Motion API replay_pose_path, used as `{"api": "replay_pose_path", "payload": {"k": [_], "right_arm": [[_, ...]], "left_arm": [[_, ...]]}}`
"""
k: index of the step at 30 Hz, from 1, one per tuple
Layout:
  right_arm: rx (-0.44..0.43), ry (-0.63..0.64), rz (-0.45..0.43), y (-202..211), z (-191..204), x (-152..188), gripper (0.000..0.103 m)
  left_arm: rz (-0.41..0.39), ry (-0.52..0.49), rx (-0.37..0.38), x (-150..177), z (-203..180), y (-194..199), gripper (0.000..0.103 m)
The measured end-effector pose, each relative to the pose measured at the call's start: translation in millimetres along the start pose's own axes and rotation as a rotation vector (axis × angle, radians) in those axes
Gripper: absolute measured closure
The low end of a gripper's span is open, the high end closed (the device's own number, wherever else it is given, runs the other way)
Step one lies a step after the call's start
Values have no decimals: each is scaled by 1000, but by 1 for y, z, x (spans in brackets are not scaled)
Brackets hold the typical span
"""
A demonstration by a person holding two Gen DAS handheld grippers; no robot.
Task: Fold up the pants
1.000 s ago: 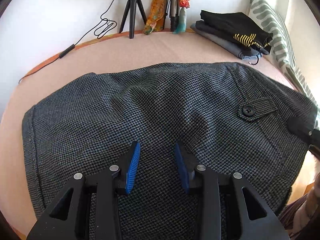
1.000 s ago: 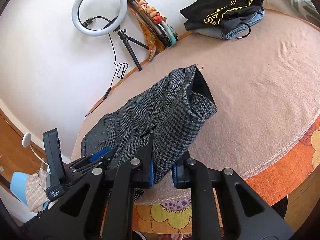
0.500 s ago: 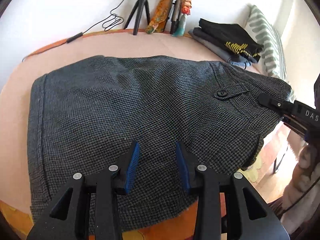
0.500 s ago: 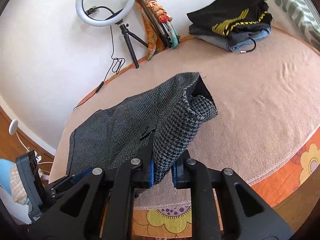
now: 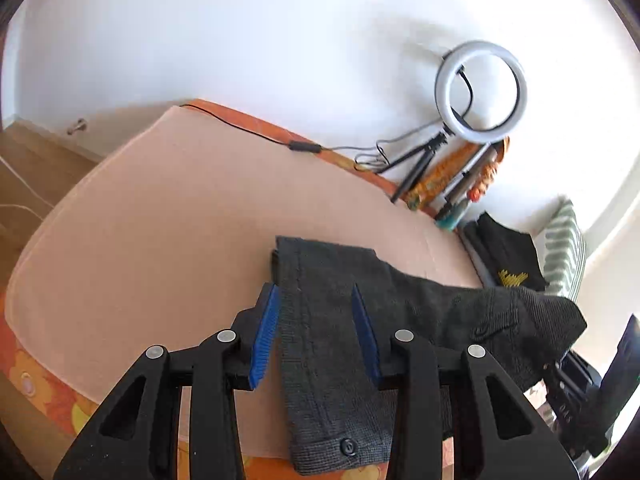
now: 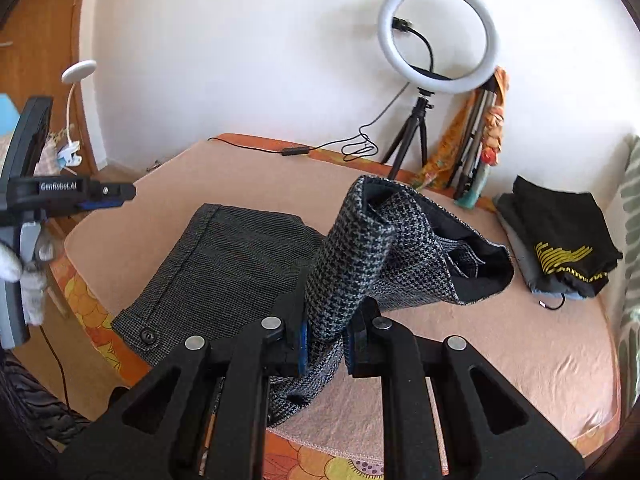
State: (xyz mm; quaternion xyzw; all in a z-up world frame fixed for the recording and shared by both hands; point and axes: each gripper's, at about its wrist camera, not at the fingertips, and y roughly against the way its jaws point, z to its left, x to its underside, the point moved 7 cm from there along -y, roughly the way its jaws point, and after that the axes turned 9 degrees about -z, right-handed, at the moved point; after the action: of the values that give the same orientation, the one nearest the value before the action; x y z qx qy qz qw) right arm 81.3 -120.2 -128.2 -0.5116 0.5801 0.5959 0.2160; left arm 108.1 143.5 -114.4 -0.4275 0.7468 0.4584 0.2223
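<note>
The grey houndstooth pants (image 5: 340, 320) lie folded on the pink bed cover, one end hanging over the front edge. My left gripper (image 5: 314, 334) is open above the pants' left edge and holds nothing. My right gripper (image 6: 326, 346) is shut on a bunched fold of the pants (image 6: 352, 264) and lifts it above the flat part (image 6: 224, 264). The left gripper (image 6: 60, 194) also shows at the far left of the right wrist view, off the bed.
A stack of folded dark clothes (image 6: 560, 236) lies at the back right. A ring light on a tripod (image 6: 436, 40) and a cable (image 5: 256, 132) stand along the back edge by the wall. A striped pillow (image 5: 564, 248) is at the right.
My left gripper has pulled back and swung left, now over the pants' left edge. My right gripper still holds the lifted fold and has turned, with the pants now further folded.
</note>
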Motion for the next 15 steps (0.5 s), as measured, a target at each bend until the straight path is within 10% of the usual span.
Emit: {"api": "replay_pose_path", "payload": {"k": [15], "right_arm": [[-256, 577, 104, -51, 186, 32, 89]], "left_arm": [[-106, 150, -22, -43, 52, 22, 67]]}}
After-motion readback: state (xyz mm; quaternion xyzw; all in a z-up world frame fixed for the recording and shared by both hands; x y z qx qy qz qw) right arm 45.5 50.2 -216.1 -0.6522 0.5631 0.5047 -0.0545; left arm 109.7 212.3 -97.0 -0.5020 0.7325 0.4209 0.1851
